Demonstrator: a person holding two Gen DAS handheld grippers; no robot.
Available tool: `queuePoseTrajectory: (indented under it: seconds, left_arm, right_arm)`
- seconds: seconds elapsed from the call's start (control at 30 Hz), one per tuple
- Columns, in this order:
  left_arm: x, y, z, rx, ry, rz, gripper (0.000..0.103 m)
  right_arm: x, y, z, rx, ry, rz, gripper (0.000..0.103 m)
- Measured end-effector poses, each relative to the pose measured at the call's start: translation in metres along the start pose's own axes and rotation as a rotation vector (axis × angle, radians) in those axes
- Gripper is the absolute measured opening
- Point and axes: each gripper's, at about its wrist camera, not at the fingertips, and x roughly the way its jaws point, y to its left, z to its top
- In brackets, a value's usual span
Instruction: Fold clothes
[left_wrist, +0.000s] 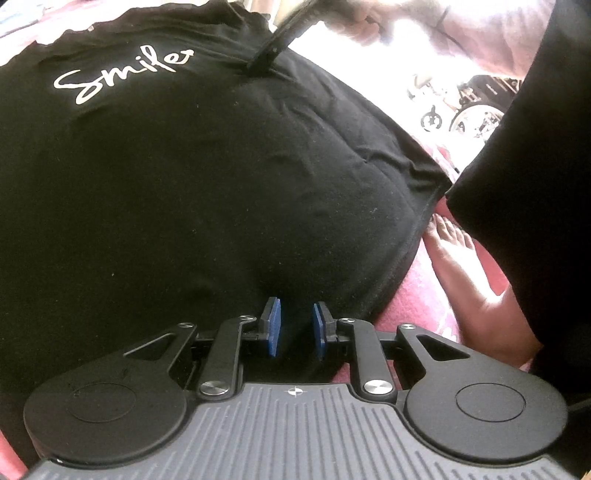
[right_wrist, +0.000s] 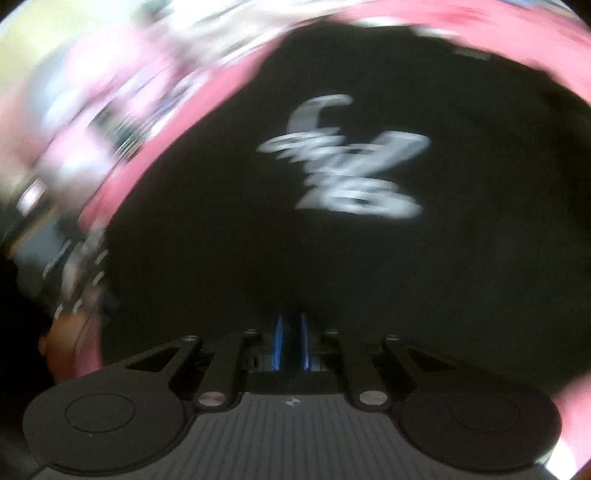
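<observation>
Left gripper (left_wrist: 295, 326) is pinching the black T-shirt (left_wrist: 207, 177) at its near edge. Right gripper (right_wrist: 291, 341), jaws nearly closed, is gripping the far edge; the shirt is stretching between them.

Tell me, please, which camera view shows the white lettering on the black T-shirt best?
The left wrist view. There the white lettering on the black T-shirt is sharp and reads roughly "Smiles". In the right wrist view the same lettering is smeared by motion blur and turned sideways, so it cannot be read.

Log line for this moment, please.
left gripper: shut on black T-shirt | right gripper: pinching shirt fabric | surface: pink blanket
</observation>
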Motion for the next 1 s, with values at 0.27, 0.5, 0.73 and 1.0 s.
queuePoseTrajectory:
  seconds: [0.27,0.5,0.73,1.0]
  left_arm:
    - [-0.005,-0.002,-0.001,-0.052,-0.008,0.026,0.019]
    - [-0.053,0.036,0.009,-0.253,-0.064,0.081,0.02]
    - [-0.107,0.114,0.039,-0.532,-0.31,0.322,0.027]
    - [-0.103,0.215,0.08,-0.761,-0.473,0.761,0.03]
  right_arm:
    - [-0.096,-0.075,-0.044,0.37,-0.302,-0.331,0.012]
    - [-0.079,-0.015,-0.011,0.2,-0.417,-0.316,0.012]
    - [-0.037,0.039,0.07,0.044,-0.472,-0.258,0.02]
    - [0.011,0.093,0.187,-0.058,-0.422,-0.219,0.023]
